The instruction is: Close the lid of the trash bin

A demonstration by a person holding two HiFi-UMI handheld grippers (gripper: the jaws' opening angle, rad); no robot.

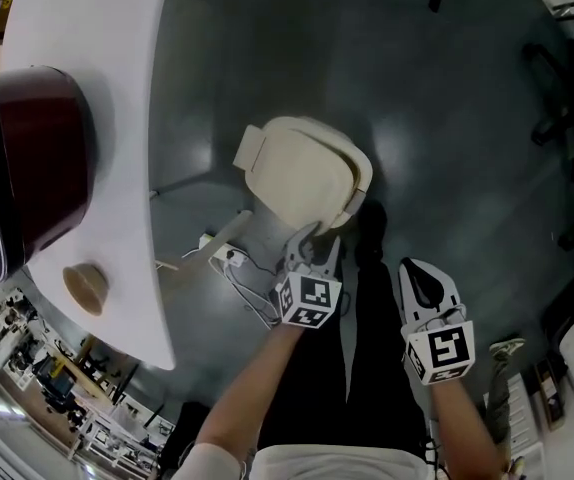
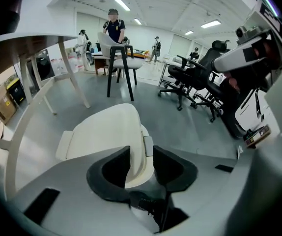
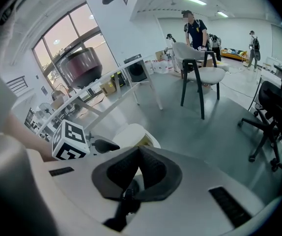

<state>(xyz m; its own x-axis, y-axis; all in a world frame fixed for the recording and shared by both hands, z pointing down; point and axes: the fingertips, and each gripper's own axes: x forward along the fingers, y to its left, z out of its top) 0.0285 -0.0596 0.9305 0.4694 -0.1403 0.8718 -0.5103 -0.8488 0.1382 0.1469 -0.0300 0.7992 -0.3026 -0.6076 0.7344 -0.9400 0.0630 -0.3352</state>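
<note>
The cream trash bin (image 1: 302, 173) stands on the grey floor in front of me. Its domed lid (image 2: 106, 132) sits tilted, and the bin's rim (image 1: 362, 180) shows along its right side. My left gripper (image 1: 314, 238) reaches steeply down to the bin's near edge. In the left gripper view it (image 2: 141, 154) is open, and the lid's edge shows in the gap between its jaws. I cannot tell whether the pads touch it. My right gripper (image 1: 419, 268) hangs to the right of the bin, apart from it. In its own view the right gripper (image 3: 137, 149) is shut on nothing.
A white table (image 1: 117, 118) curves along the left with a dark red pot (image 1: 27, 168) and a round wooden piece (image 1: 87, 286) on it. Cables and a plug strip (image 1: 232, 258) lie on the floor by the bin. Office chairs (image 1: 567, 118) stand at the right.
</note>
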